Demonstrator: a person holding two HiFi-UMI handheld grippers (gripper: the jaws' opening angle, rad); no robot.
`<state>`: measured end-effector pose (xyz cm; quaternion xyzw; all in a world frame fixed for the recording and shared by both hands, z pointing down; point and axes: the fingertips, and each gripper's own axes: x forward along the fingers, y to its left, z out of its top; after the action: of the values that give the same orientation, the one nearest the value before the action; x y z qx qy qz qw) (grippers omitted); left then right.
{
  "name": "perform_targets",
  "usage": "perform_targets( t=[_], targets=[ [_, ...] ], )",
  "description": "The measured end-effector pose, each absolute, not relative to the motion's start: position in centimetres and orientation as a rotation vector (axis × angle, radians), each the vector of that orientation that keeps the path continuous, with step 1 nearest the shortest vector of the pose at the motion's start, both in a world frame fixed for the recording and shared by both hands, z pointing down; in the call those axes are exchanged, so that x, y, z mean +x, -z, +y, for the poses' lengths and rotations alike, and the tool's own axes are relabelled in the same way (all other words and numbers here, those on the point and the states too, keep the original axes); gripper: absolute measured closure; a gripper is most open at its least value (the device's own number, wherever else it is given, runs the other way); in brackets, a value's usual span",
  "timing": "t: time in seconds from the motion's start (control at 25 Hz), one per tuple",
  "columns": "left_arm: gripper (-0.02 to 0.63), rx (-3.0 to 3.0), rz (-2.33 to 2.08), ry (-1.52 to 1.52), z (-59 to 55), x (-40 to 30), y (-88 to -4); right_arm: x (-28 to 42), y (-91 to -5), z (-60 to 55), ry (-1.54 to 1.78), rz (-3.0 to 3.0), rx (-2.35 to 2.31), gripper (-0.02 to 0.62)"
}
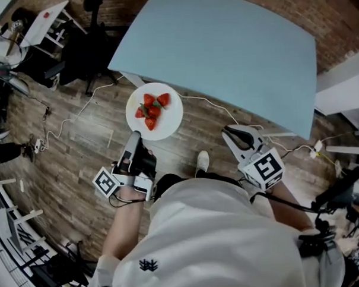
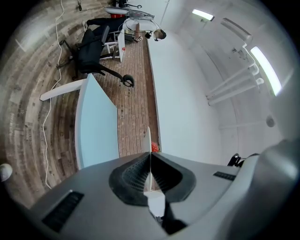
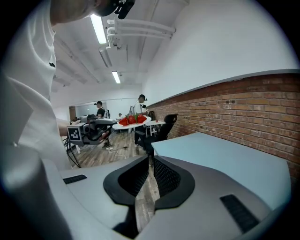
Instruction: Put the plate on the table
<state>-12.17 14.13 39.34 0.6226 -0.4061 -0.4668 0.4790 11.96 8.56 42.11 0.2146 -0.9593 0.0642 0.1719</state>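
The left gripper (image 1: 135, 137) has its 2 jaws clamped on the near rim of the plate (image 1: 170, 119). In the left gripper view the plate (image 2: 150, 140) shows edge-on, a thin white line pinched between the pads and running straight out from them. A strawberry (image 2: 154, 147) peeks out just right of that line. The plate is in the air over the wood floor (image 1: 78, 138), reaching forward from the jaws. Its far rim is just short of the near edge of the table (image 1: 223, 49). The strawberries (image 1: 152, 109) lie clustered at its middle. The right gripper (image 1: 241, 135) hangs beside the table's edge, well apart from the plate. Its jaws are drawn together to a slit with nothing between them. Ahead of them to the left, the right gripper view shows the plate (image 3: 143, 122) level.
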Motion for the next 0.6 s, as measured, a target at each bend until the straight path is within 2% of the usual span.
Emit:
perform_targets(
  t=[0.6],
  targets=[
    [0.595,1.557,-0.846,1.029,0.7,-9.5,-39.7,16.5,-43.3,1.2,-0.27,-2.633,0.881,0.568]
  ],
)
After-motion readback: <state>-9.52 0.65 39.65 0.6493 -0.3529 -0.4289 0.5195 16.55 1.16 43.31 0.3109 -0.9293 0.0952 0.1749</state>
